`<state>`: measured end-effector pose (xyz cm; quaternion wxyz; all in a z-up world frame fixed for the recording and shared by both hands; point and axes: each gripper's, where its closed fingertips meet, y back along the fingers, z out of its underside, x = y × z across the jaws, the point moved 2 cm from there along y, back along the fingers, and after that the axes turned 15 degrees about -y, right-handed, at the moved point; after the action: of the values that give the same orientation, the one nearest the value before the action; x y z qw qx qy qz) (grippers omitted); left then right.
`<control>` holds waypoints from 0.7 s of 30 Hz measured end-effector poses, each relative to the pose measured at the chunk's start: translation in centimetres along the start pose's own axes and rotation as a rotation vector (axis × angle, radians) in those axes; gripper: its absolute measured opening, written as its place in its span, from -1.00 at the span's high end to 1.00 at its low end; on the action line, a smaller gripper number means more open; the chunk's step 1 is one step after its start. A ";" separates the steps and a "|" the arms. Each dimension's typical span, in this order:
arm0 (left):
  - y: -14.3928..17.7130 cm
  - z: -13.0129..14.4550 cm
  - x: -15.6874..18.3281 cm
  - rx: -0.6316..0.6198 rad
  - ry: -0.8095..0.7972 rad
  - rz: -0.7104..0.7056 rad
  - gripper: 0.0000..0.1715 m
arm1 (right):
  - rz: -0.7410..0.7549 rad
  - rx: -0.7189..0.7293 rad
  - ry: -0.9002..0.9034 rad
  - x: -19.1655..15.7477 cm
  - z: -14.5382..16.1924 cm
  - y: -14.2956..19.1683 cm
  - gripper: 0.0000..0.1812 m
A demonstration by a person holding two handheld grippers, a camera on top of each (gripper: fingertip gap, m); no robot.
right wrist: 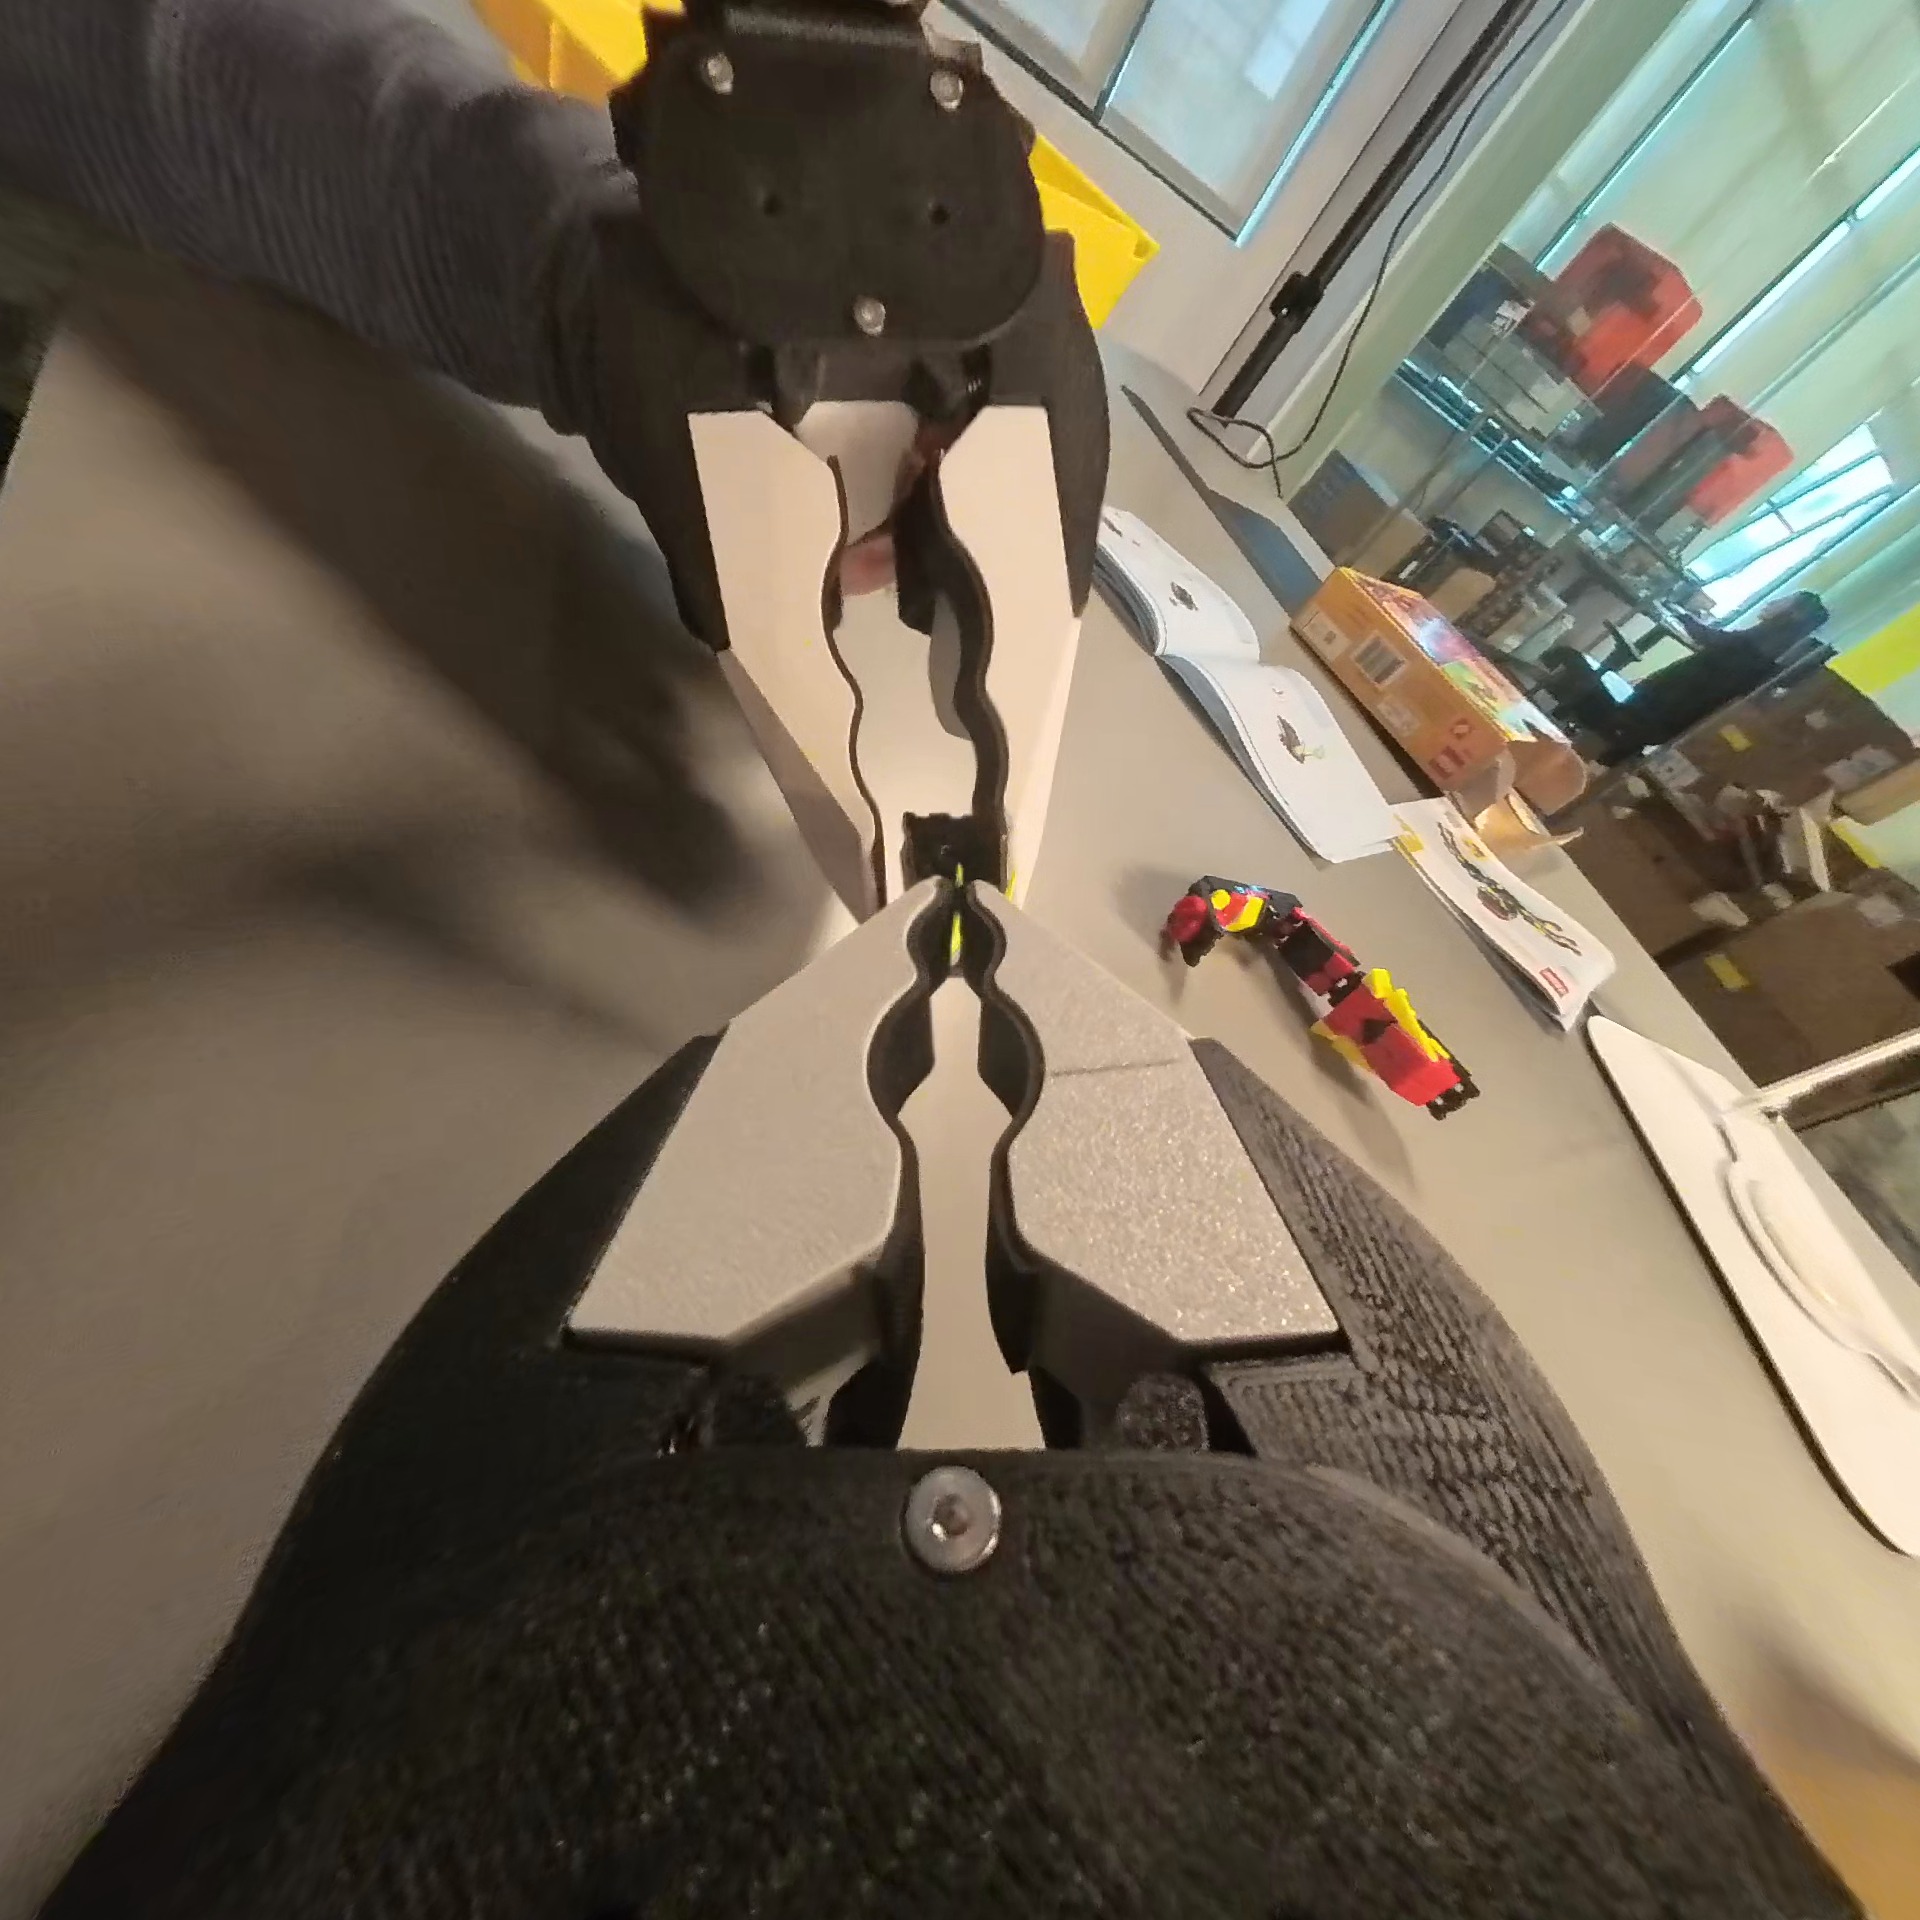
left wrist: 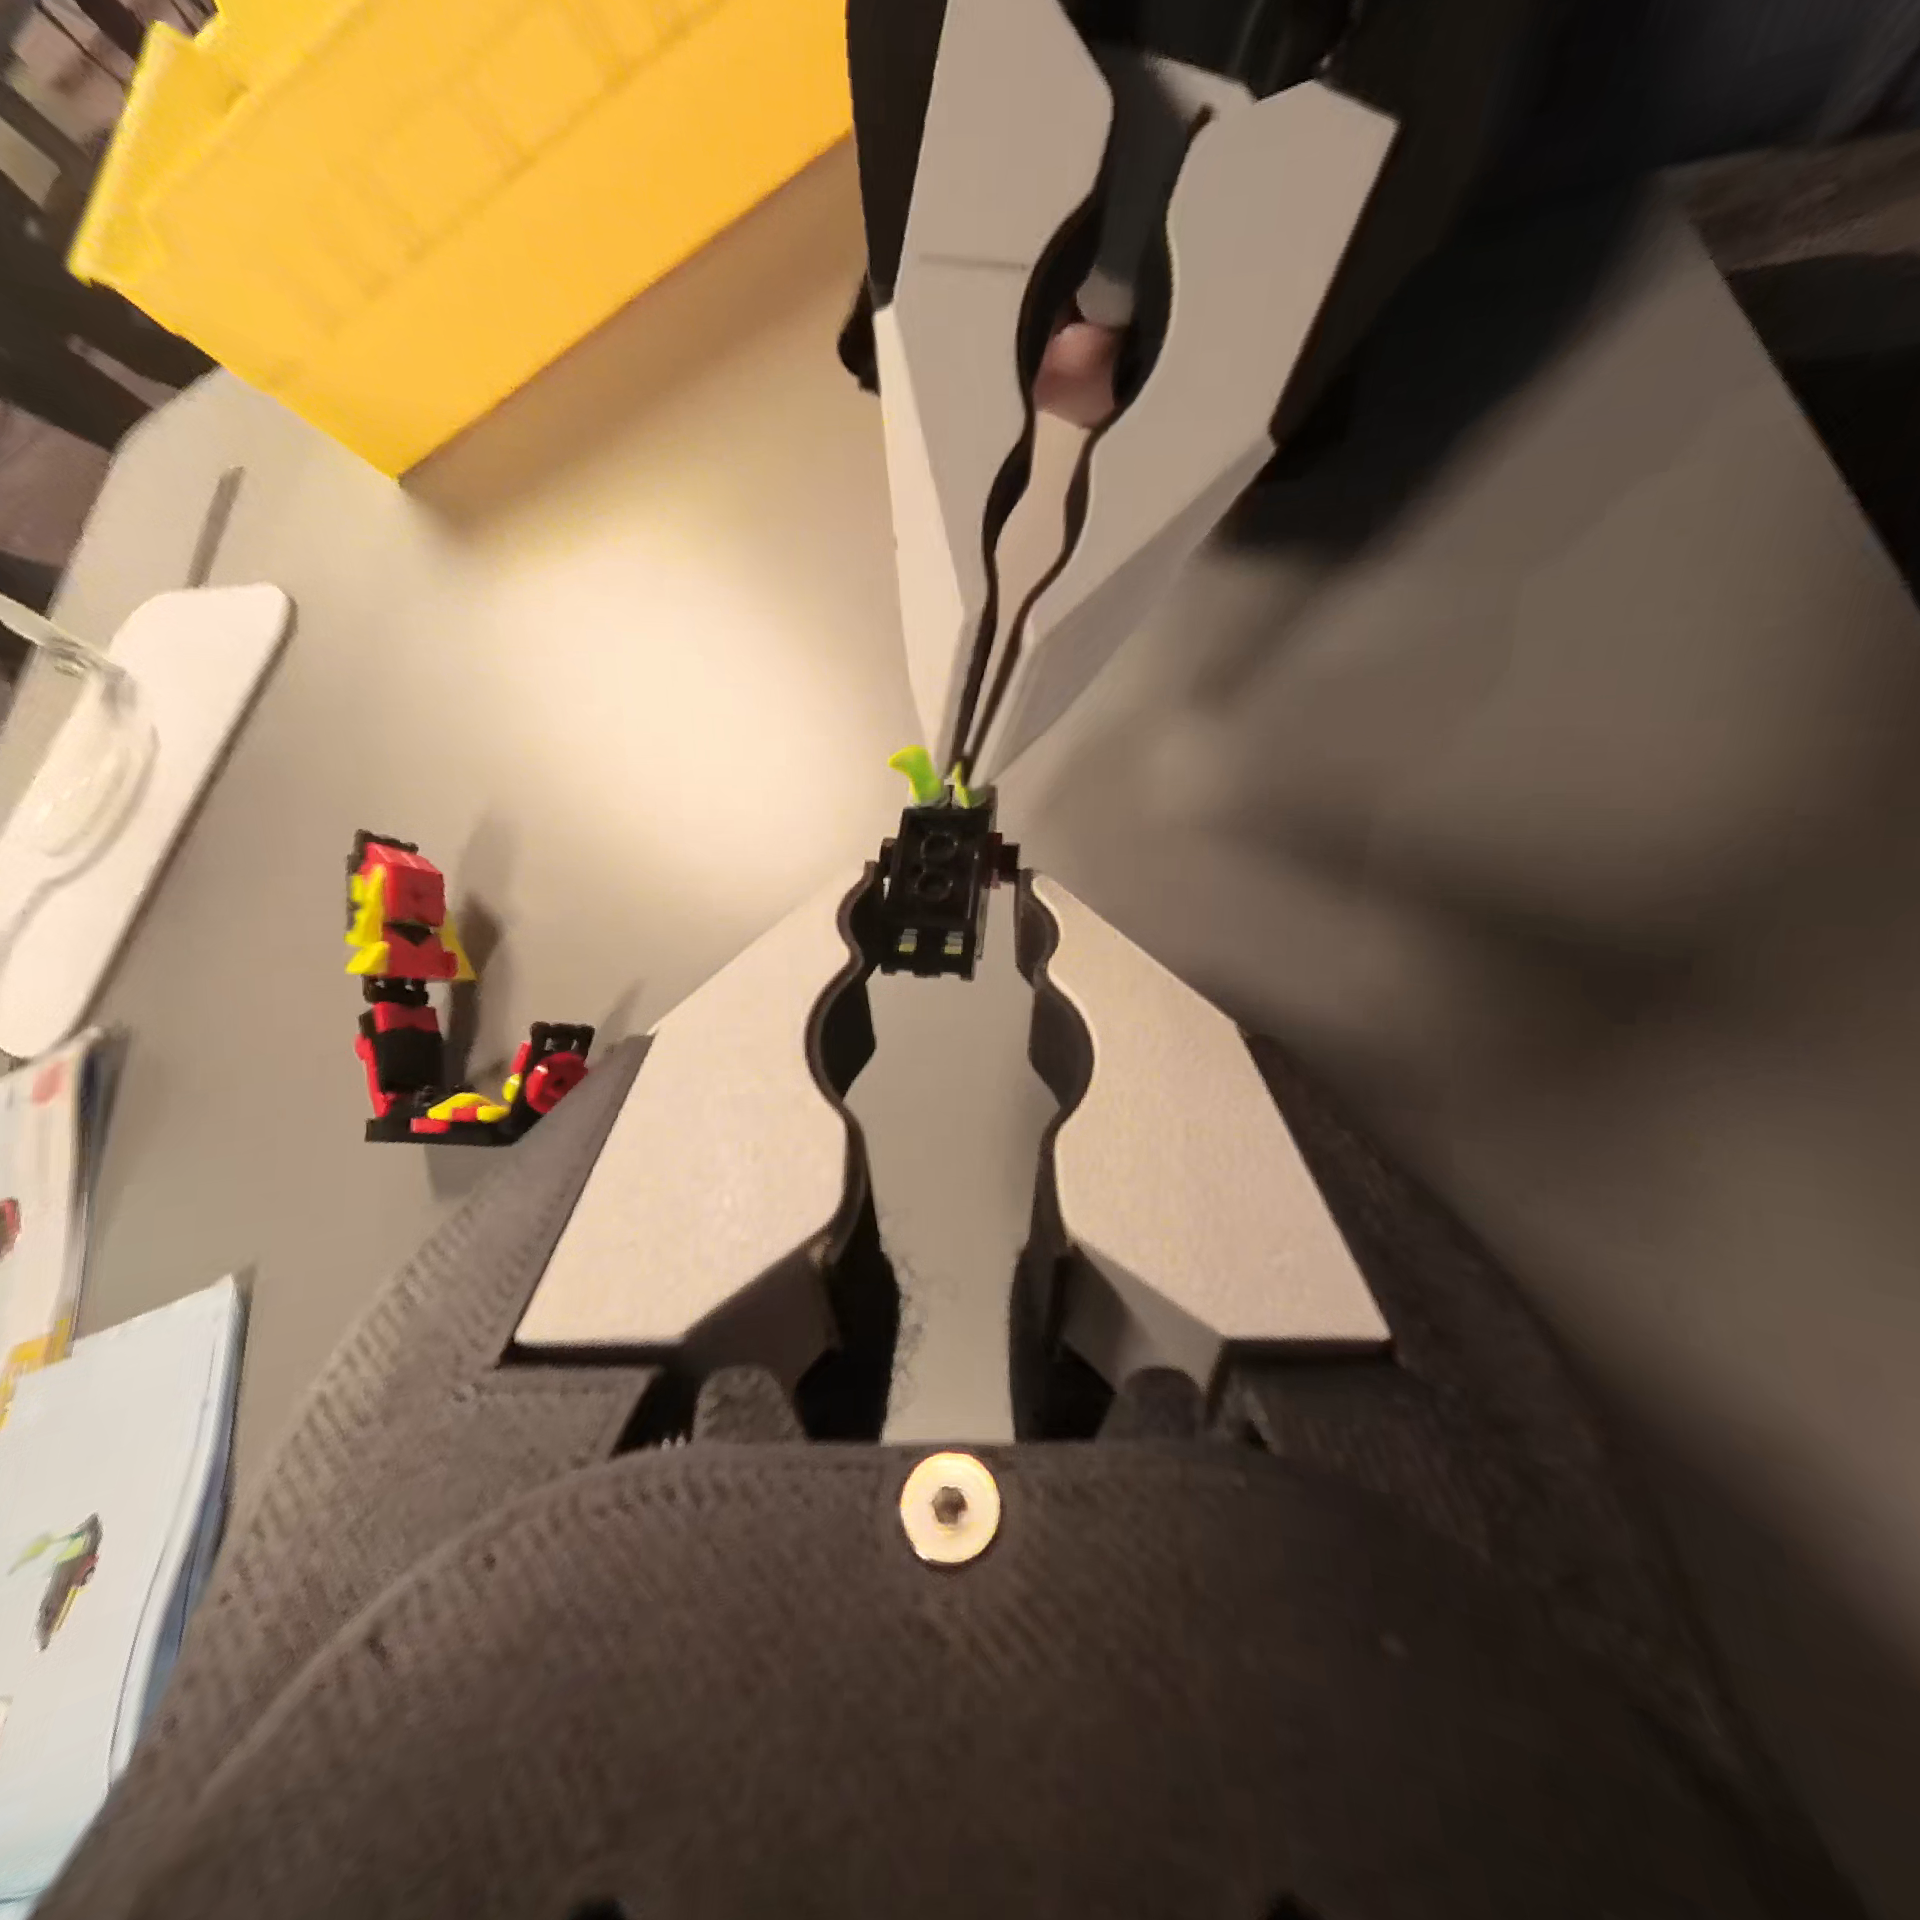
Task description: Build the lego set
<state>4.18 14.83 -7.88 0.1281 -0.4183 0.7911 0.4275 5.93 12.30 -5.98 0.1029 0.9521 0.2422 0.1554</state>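
My left gripper is shut on a small black lego assembly and holds it above the table. A lime green claw piece sticks out of the assembly's far end. My right gripper comes in from the top, shut on a second thin lime green piece right at the assembly's far end. In the right wrist view my right gripper pinches that lime green piece. Just beyond it, the left gripper holds the black assembly.
A red, black and yellow lego build lies on the grey table. A yellow bin stands at the back. Instruction booklets, an orange box and a white pad lie at the side. The tips of both grippers are at nearly the same place.
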 end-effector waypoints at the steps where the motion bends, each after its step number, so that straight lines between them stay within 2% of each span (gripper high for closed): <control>1: 0.0 -0.1 0.0 0.006 -0.011 -0.007 0.72 | -0.001 0.004 0.007 0.0 0.0 0.1 1.00; 6: 0.4 -0.7 -0.3 0.068 -0.016 -0.030 0.73 | -0.018 0.050 0.019 -0.1 -0.7 0.5 1.00; 12: 1.2 -1.9 -0.5 0.193 0.080 0.003 0.73 | -0.056 0.142 -0.054 0.1 -2.0 1.4 1.00; 21: 1.3 -2.4 -0.5 0.253 0.200 0.068 0.74 | -0.123 0.165 -0.176 0.0 -2.4 1.7 1.00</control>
<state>3.84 13.55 -5.41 0.0860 -0.4121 0.8612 0.2849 5.83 11.16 -3.33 0.0544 0.9507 0.3021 0.0441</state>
